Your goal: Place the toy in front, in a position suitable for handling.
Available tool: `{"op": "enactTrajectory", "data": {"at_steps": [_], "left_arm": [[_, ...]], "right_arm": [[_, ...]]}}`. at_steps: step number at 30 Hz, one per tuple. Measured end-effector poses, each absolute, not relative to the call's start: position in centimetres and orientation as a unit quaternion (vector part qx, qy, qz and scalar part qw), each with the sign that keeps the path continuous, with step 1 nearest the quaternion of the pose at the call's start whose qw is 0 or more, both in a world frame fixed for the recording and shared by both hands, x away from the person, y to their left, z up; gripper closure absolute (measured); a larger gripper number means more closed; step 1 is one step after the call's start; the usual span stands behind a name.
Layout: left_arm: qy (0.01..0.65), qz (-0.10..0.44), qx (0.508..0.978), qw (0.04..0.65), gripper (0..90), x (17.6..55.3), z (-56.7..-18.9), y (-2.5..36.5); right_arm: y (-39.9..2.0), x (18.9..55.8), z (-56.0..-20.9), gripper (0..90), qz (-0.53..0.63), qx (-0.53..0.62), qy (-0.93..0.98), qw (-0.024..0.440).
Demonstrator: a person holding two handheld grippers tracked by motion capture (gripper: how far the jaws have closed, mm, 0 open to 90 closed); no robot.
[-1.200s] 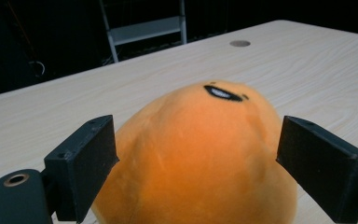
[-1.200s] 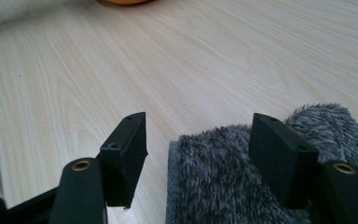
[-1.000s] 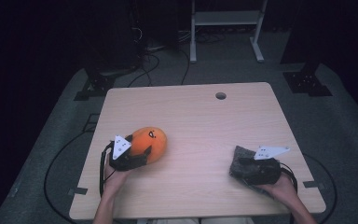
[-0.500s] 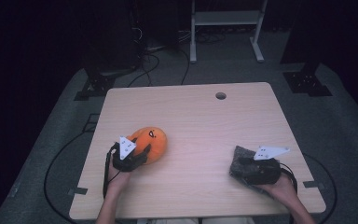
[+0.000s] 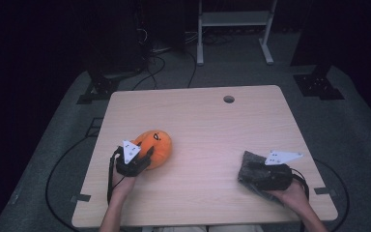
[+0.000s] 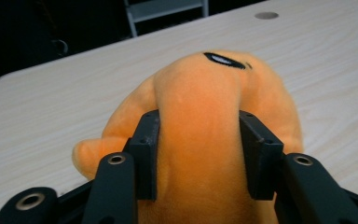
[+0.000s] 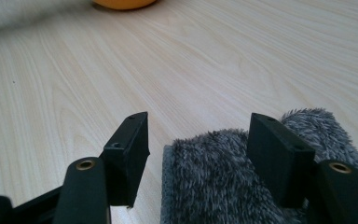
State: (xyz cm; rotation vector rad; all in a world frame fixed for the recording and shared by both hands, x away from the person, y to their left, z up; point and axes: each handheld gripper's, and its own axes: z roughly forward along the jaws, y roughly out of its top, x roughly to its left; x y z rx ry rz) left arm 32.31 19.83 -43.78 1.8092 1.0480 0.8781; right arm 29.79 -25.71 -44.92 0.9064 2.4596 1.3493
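Your left gripper [image 6: 198, 154] has its jaws pressed into the sides of the orange plush toy [image 6: 205, 140], the soft body bulging up between them, so the grasp on that side looks made; the toy still rests on the table [image 5: 207, 130], left of centre and near your edge, and by that the lift is yet to come. Your right gripper [image 7: 205, 154] has its jaws spread, one on bare wood and the other over the grey furry cloth [image 7: 223, 182], which lies flat under it near the right front of the table; nothing is pinched there, so that pick-up looks not yet started. The two things lie well apart. The table is pale wood-grain with a small round cable hole [image 5: 229, 99] near the far edge. Around it you have grey carpet [image 5: 362, 130], black cables on the floor, a white metal frame [image 5: 234, 19] beyond the far side, and a dark room.
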Motion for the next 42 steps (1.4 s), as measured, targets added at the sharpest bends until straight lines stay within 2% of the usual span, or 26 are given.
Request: {"op": "enactTrajectory", "data": {"at_steps": [13, 23, 29, 42], "left_arm": [[0.414, 0.348, 0.699, 0.468, 56.8, 31.5, -42.3, 19.5], [0.360, 0.334, 0.716, 0.496, 56.2, 30.0, -41.1, 15.6], [0.326, 0.302, 0.735, 0.512, 55.4, 29.1, -41.7, 12.3], [0.262, 0.251, 0.783, 0.506, 54.1, 28.3, -43.1, 7.6]], "right_arm": [[-25.8, 29.7, -44.8, 37.5, 0.457, 0.306, 0.829, 0.100], [-26.8, 29.9, -44.6, 39.0, 0.468, 0.321, 0.816, 0.109], [-27.1, 30.2, -44.8, 39.6, 0.454, 0.338, 0.815, 0.123], [-27.2, 32.0, -46.4, 39.3, 0.387, 0.391, 0.822, 0.146]]}}
